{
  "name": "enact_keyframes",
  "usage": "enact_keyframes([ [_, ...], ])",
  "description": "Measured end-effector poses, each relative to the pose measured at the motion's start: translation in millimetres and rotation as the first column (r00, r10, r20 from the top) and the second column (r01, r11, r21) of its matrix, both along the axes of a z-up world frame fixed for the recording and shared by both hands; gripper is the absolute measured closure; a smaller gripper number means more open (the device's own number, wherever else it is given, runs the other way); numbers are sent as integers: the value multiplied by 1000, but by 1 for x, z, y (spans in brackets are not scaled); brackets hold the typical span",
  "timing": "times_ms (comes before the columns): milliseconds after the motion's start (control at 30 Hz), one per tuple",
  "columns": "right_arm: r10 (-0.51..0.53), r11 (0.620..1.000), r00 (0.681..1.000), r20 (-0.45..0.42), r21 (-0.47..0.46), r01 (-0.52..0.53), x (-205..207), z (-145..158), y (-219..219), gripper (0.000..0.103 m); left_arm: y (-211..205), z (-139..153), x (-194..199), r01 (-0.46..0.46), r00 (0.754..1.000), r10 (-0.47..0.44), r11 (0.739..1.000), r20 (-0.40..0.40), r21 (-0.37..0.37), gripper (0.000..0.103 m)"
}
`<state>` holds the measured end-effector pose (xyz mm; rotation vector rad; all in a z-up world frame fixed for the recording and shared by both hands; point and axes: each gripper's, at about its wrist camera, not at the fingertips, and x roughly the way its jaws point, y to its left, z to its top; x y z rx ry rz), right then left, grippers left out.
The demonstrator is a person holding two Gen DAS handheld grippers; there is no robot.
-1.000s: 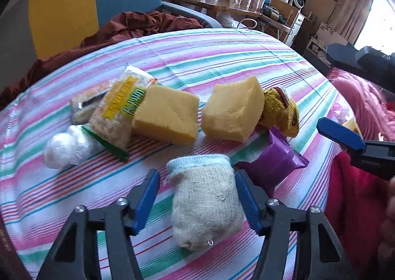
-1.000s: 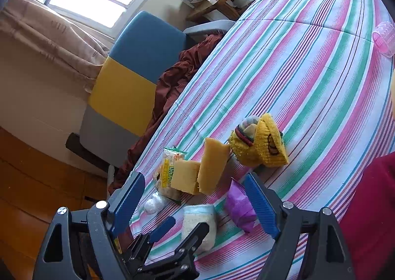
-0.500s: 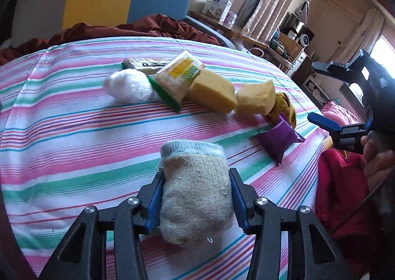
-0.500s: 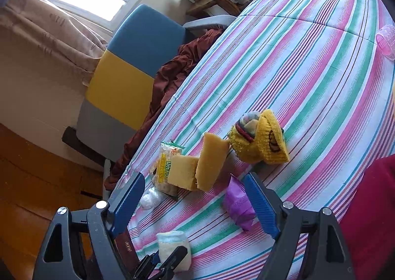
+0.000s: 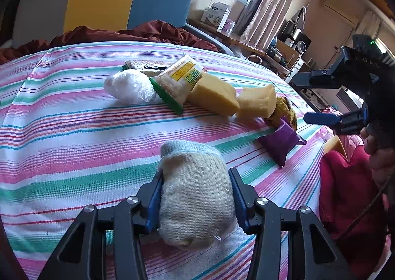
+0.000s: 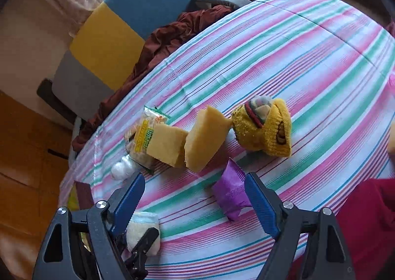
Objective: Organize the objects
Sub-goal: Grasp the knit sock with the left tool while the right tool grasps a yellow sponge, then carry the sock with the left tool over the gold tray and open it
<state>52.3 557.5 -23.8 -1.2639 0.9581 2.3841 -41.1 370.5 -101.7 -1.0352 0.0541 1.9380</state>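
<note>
Striped table [image 5: 74, 131]: left gripper [image 5: 196, 196] clamped the sock [image 5: 195, 196]; right gripper [image 6: 195, 196] gaped empty; placing it came next.

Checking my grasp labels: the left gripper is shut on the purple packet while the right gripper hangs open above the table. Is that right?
Not quite. The left wrist view shows the left gripper shut on the cream sock bundle, not the purple packet, which lies free on the striped tablecloth. The right gripper does hang open above the table.
</note>
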Motion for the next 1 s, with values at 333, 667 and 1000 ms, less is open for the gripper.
enact_keyframes([
  [333, 369, 747, 803, 468, 366, -556, -88, 9, -31, 19, -7, -2, -1, 3, 1000, -3, 1000, 13, 23, 52],
  [667, 382, 541, 562, 733, 316, -779, -117, -53, -55, 20, -9, -3, -3, 5, 1000, -6, 999, 27, 39, 51],
  [1000, 346, 694, 772, 533, 408, -593, -86, -10, -39, 37, -9, -3, -2, 7, 1000, -7, 999, 16, 33, 51],
])
